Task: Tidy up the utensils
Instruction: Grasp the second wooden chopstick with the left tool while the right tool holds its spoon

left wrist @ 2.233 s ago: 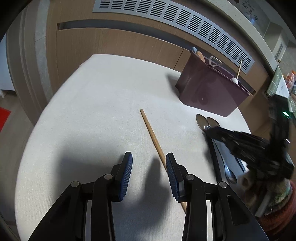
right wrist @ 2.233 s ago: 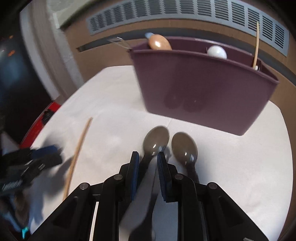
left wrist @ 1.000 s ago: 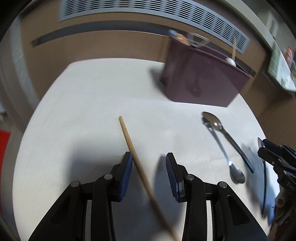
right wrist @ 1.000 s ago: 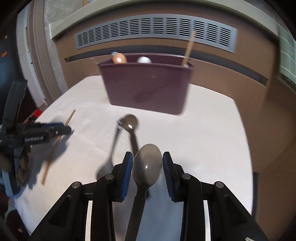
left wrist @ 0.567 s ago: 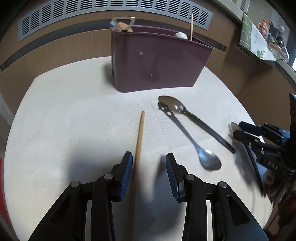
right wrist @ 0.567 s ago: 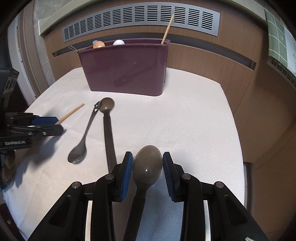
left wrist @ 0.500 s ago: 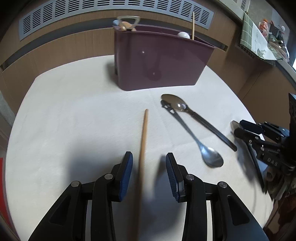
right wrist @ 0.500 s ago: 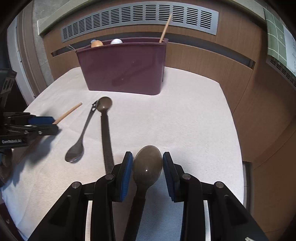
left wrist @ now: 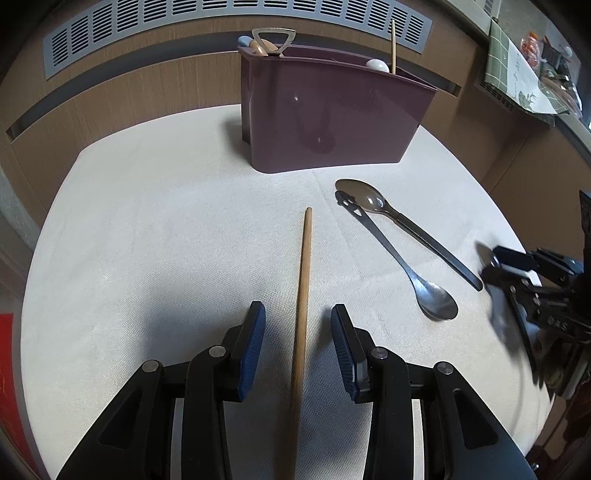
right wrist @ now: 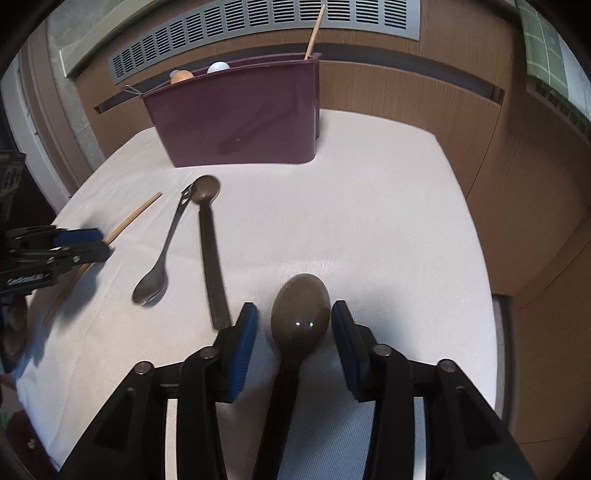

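A wooden chopstick [left wrist: 302, 295] lies on the white table between the fingers of my open left gripper [left wrist: 297, 334], which do not touch it. A dark plastic spoon [right wrist: 300, 314] lies between the fingers of my open right gripper [right wrist: 293, 332], which stand apart from it. A second dark spoon [left wrist: 402, 225] and a metal spoon [left wrist: 399, 258] lie on the cloth between both grippers. The maroon utensil caddy [left wrist: 325, 114] stands at the back with several utensils in it; it also shows in the right wrist view [right wrist: 240, 118].
The white-covered table [left wrist: 147, 221] ends at the right [right wrist: 480, 258] beside wooden cabinet panels. A vent grille [left wrist: 221, 22] runs along the wall behind the caddy. My right gripper shows at the right edge of the left wrist view [left wrist: 517, 273].
My right gripper has lifted the dark spoon away from the other spoons, carried it toward the near right, and its fingers have since opened. My left gripper has lined up over the chopstick.
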Demonstrator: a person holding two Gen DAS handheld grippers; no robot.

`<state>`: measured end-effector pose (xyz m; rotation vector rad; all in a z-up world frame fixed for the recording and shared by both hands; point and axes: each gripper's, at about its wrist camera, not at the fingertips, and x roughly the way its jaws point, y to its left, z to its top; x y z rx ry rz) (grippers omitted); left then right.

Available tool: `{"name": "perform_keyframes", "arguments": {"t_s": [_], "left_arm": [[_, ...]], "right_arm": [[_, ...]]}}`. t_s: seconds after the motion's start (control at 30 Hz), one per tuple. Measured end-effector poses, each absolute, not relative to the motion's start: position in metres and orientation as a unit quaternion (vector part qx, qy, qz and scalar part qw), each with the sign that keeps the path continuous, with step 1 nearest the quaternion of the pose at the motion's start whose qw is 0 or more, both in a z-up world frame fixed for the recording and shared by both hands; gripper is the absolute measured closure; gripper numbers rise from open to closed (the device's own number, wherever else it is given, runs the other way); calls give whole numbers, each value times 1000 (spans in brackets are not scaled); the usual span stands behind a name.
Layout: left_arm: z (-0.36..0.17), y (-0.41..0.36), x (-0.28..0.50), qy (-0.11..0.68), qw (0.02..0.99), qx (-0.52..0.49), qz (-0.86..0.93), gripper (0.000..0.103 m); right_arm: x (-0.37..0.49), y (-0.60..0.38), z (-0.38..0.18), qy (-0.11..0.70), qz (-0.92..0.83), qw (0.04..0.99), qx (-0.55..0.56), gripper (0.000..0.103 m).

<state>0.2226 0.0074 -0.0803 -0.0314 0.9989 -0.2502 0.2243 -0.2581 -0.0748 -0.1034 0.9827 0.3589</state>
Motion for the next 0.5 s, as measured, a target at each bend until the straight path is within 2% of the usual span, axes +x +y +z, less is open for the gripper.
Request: {"name": "perform_keyframes", "arguments": {"t_s": [0.27,0.33,0.37,0.5], "left_arm": [[-81,7,222,476,871,-12,-119,64],[-81,5,221,477,871,-6,-120,64],[-81,5,222,478,870,-3,-120,64],[-82,4,222,477,871,-3,-119,64]], "right_arm": [[215,-249,-74,466,165,865,-86,61],[213,-252,-72,469,161,865,-76,66],[210,-255,-68,466,165,867,-63,72],[196,-265,-58,450,169,876,-44,73]]}}
